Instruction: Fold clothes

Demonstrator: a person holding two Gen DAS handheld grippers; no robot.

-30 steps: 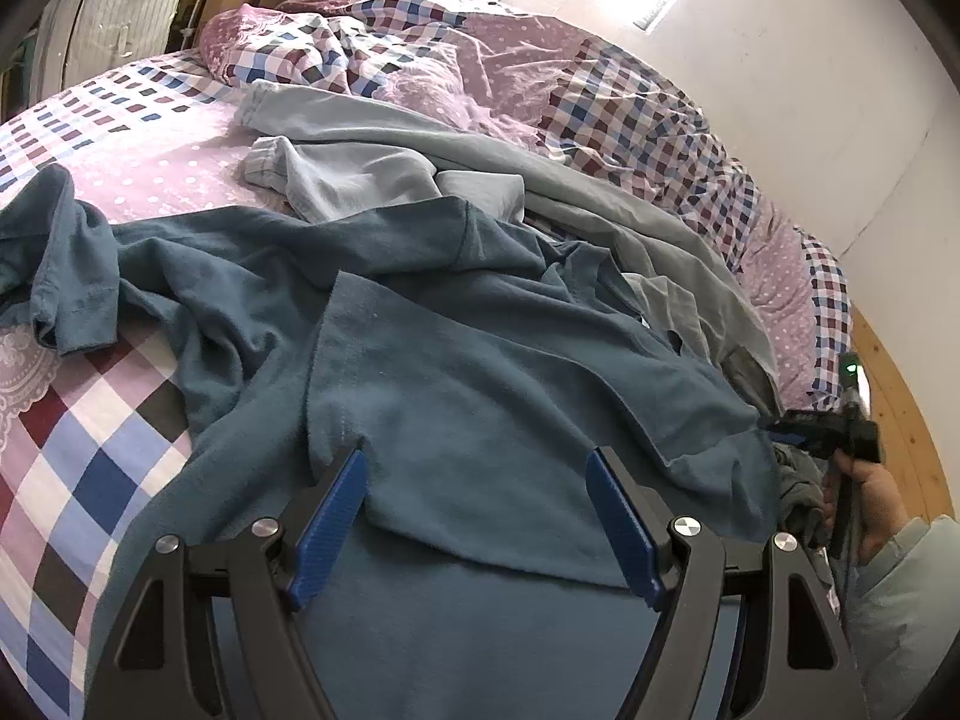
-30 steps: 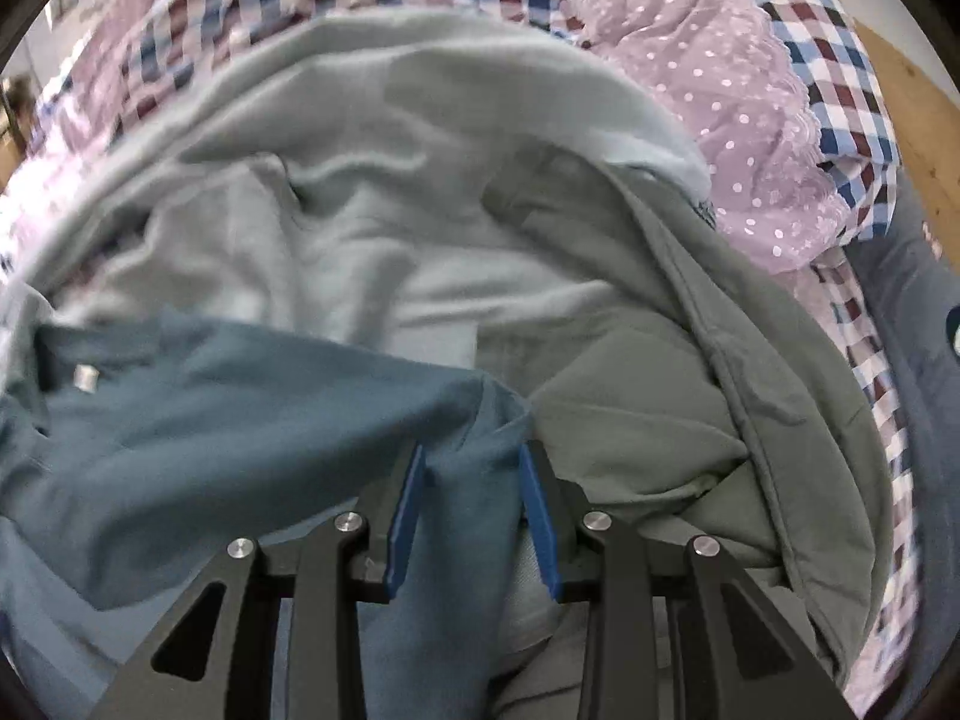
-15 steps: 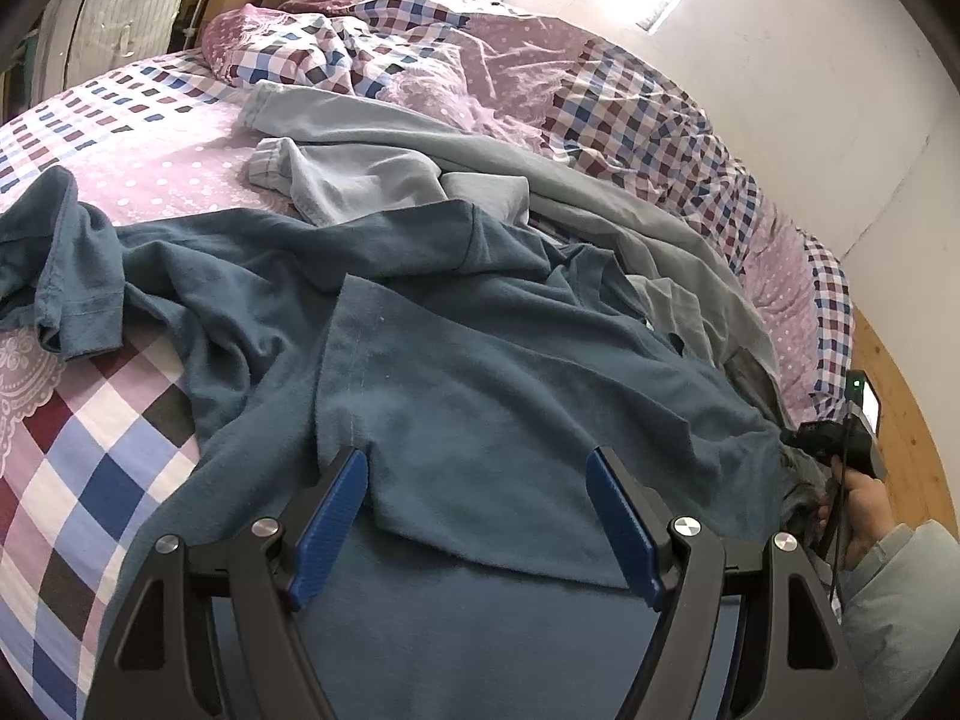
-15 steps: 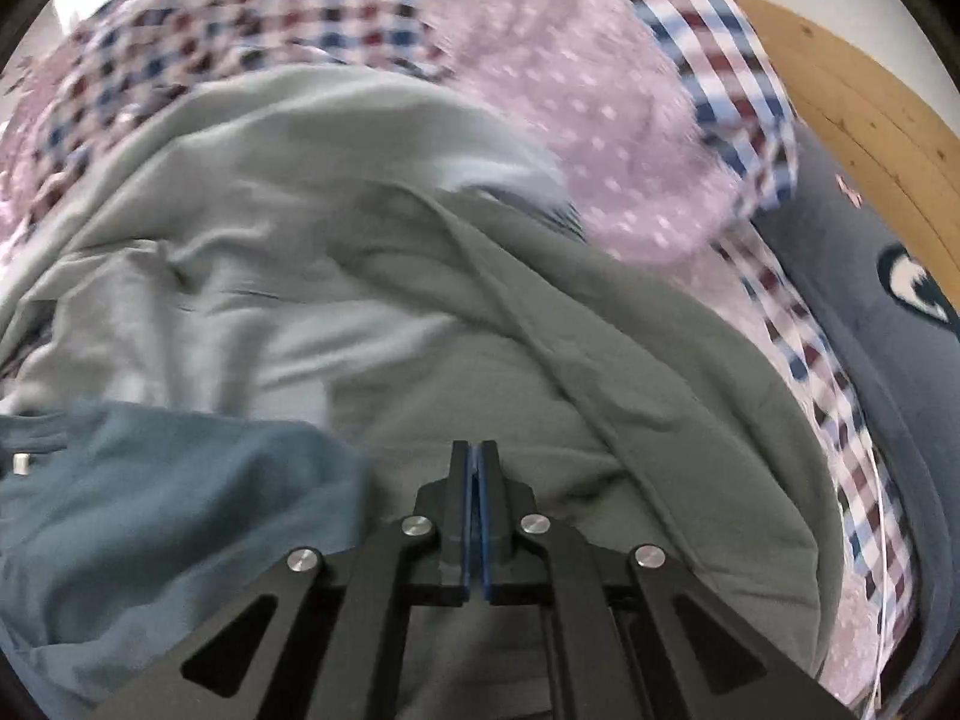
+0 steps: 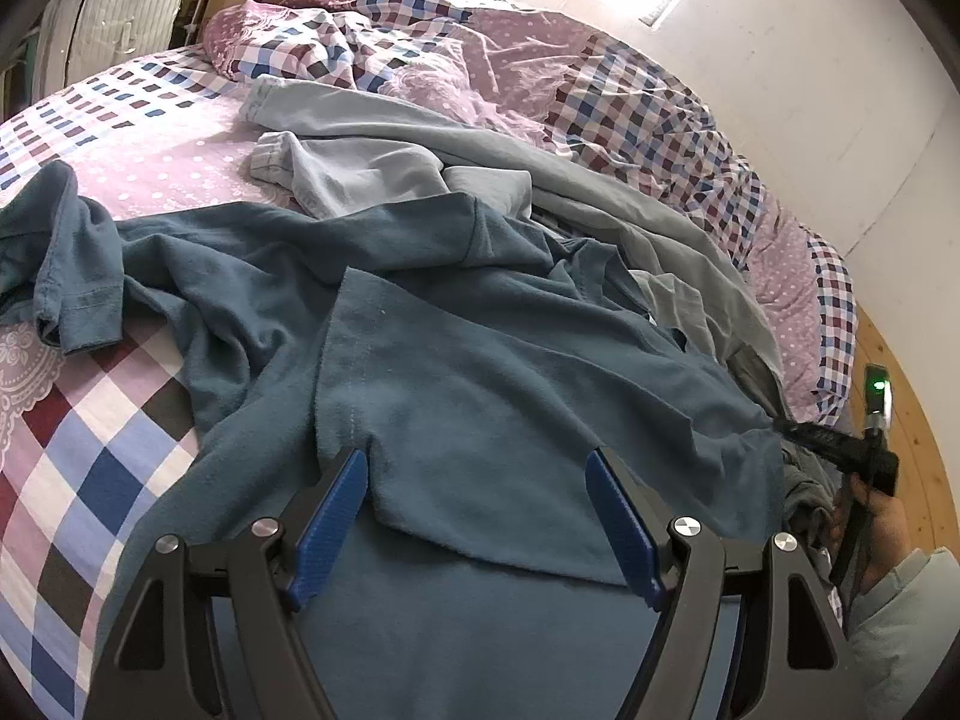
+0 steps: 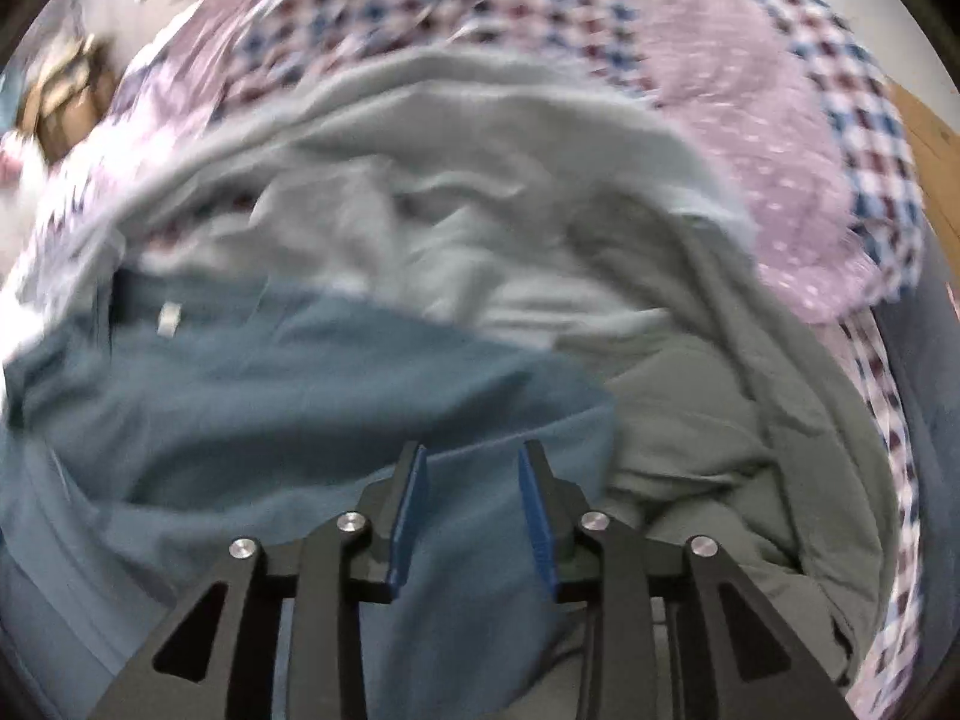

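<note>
A teal T-shirt (image 5: 480, 372) lies crumpled across the bed, one sleeve flung out at the far left. My left gripper (image 5: 477, 462) hovers open and wide over its folded near part, with nothing pinched. At the shirt's right edge a hand (image 5: 882, 528) holds my right gripper (image 5: 804, 435). In the blurred right wrist view the right gripper (image 6: 474, 456) has its jaws opening, with the teal shirt (image 6: 300, 396) lying under and between the fingers, unpinched. A grey-green garment (image 6: 720, 456) sits just to the right.
A pale grey-blue garment (image 5: 372, 162) lies behind the shirt, and a grey-green one (image 5: 678, 240) runs along its right side. A rumpled checked and dotted quilt (image 5: 540, 60) covers the far bed. Boxes and a covered rack (image 5: 120, 6) stand at back left. A wooden floor (image 5: 900, 372) lies to the right.
The right gripper closed fully over the grey-green garment, then swung left over the teal shirt and its jaws parted. The left gripper and the shirt under it stayed put.
</note>
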